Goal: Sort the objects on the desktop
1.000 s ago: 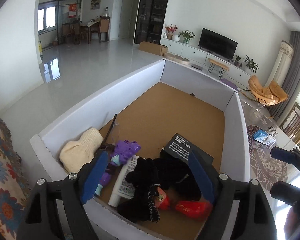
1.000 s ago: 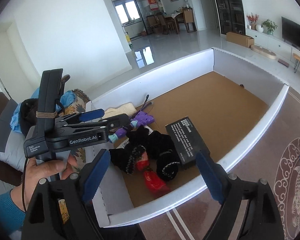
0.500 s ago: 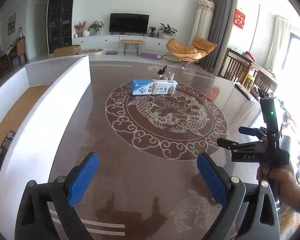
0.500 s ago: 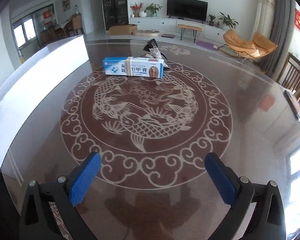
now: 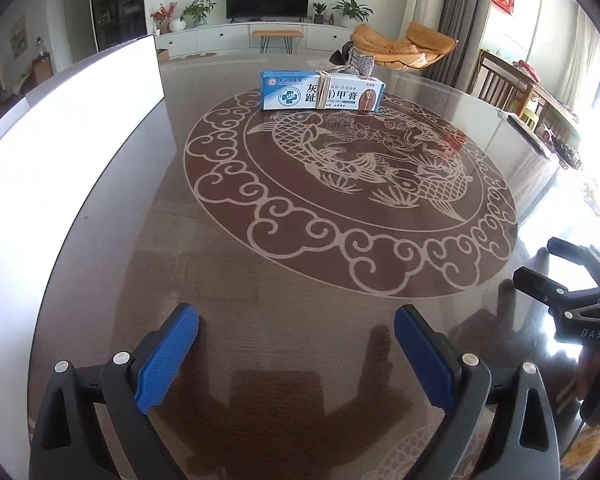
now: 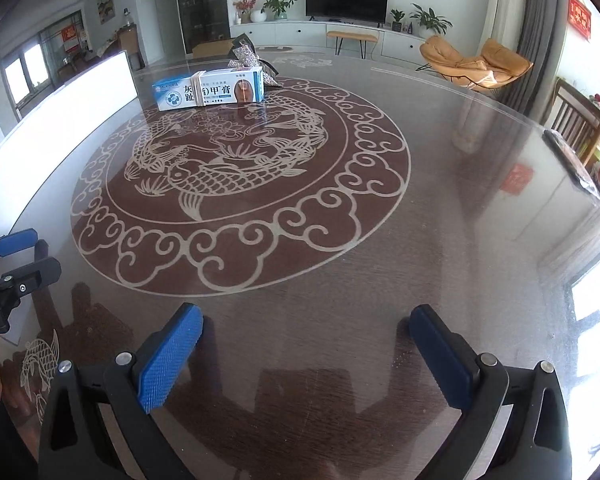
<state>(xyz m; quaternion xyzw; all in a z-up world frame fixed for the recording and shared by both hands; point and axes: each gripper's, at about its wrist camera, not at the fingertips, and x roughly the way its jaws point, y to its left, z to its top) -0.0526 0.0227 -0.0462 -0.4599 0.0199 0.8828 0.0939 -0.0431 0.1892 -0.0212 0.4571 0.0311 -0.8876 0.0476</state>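
Note:
A blue and white medicine box [image 5: 322, 91] bound with a rubber band lies at the far side of the round brown table [image 5: 300, 264]; it also shows in the right wrist view [image 6: 208, 90]. A glittery silver and black hair bow [image 5: 354, 60] lies just behind it, also seen in the right wrist view [image 6: 248, 56]. My left gripper [image 5: 296, 320] is open and empty above the near table. My right gripper [image 6: 306, 316] is open and empty too, and shows at the right of the left view [image 5: 556, 268].
The white wall of the big cardboard box [image 5: 72, 120] runs along the table's left side, also in the right wrist view [image 6: 60, 108]. A dark flat object [image 6: 572, 160] lies at the table's far right edge. Chairs stand beyond the table.
Both grippers have swung away from the box of sorted items to face the table. Since half a second ago both have moved closer to the medicine box.

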